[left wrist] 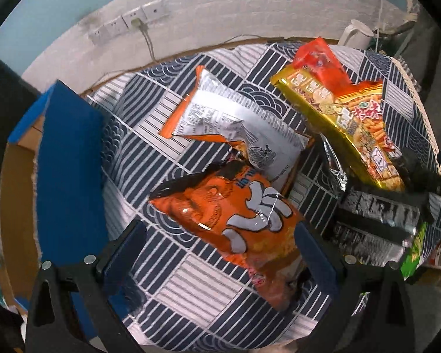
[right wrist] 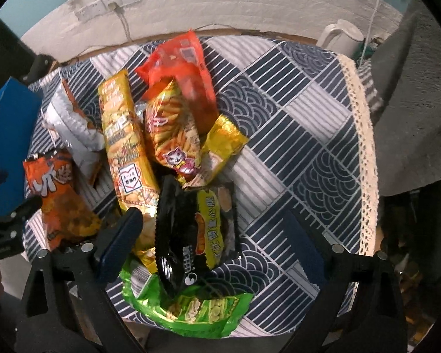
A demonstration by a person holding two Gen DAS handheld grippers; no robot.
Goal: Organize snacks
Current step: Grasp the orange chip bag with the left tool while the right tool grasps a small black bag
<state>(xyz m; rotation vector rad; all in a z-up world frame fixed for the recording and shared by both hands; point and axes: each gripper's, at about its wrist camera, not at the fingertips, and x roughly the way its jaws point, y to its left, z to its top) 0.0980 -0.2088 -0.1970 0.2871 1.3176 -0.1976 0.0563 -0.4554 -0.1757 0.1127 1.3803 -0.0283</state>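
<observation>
Several snack bags lie on a blue-and-white patterned tablecloth. My left gripper points down, open, with an orange bag lying between its fingers; the pads do not squeeze it. Behind it lies a silver bag. My right gripper is open over a black bag that rests on a green bag. A long gold bag, a bag of stick snacks and a red bag are piled behind it.
A blue cardboard box stands open at the table's left edge. A white kettle sits at the far right corner by the white brick wall. The cloth's lace edge marks the right side. The right gripper's black body shows beside the gold bag.
</observation>
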